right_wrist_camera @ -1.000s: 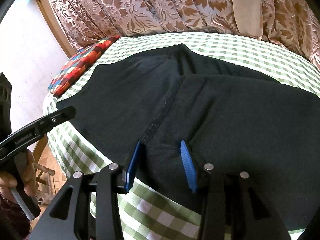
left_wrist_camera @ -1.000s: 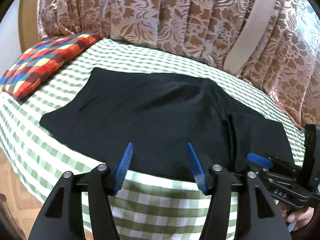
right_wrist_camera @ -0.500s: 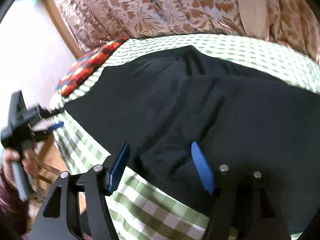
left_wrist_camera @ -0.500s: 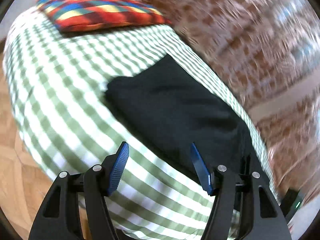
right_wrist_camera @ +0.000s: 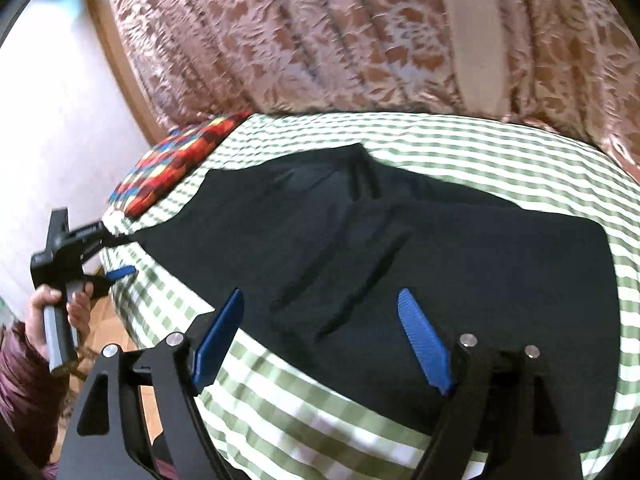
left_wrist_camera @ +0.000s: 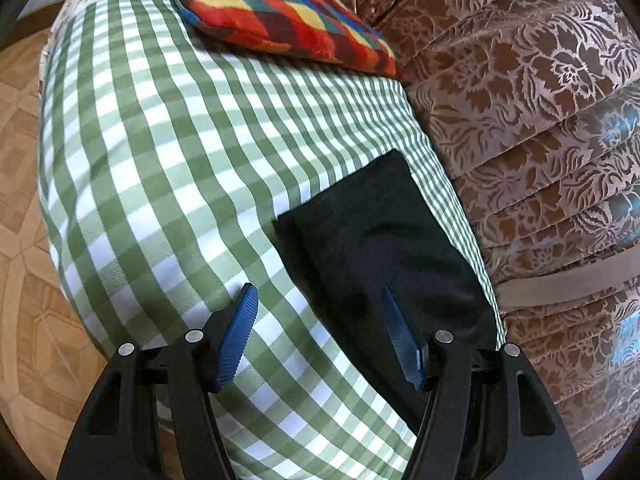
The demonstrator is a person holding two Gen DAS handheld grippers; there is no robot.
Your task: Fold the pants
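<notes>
Black pants [right_wrist_camera: 400, 248] lie flat across a green-and-white checked bed cover [right_wrist_camera: 304, 400]. In the left wrist view only their leg end [left_wrist_camera: 380, 240] shows, near the curtain. My left gripper [left_wrist_camera: 320, 316] is open and empty, hovering just short of that leg end's corner; it also shows at the far left of the right wrist view [right_wrist_camera: 116, 256]. My right gripper [right_wrist_camera: 320, 312] is open and empty, over the pants' near edge by a raised fold [right_wrist_camera: 344, 292].
A multicoloured checked pillow [left_wrist_camera: 280, 8] lies at the head of the bed, also seen in the right wrist view [right_wrist_camera: 176, 164]. A brown floral curtain [left_wrist_camera: 540, 120] hangs along the far side. Wooden floor [left_wrist_camera: 24, 240] lies beyond the bed's edge.
My left gripper has swung left along the bed to the leg end of the pants. My right gripper has opened wider and backed off a little.
</notes>
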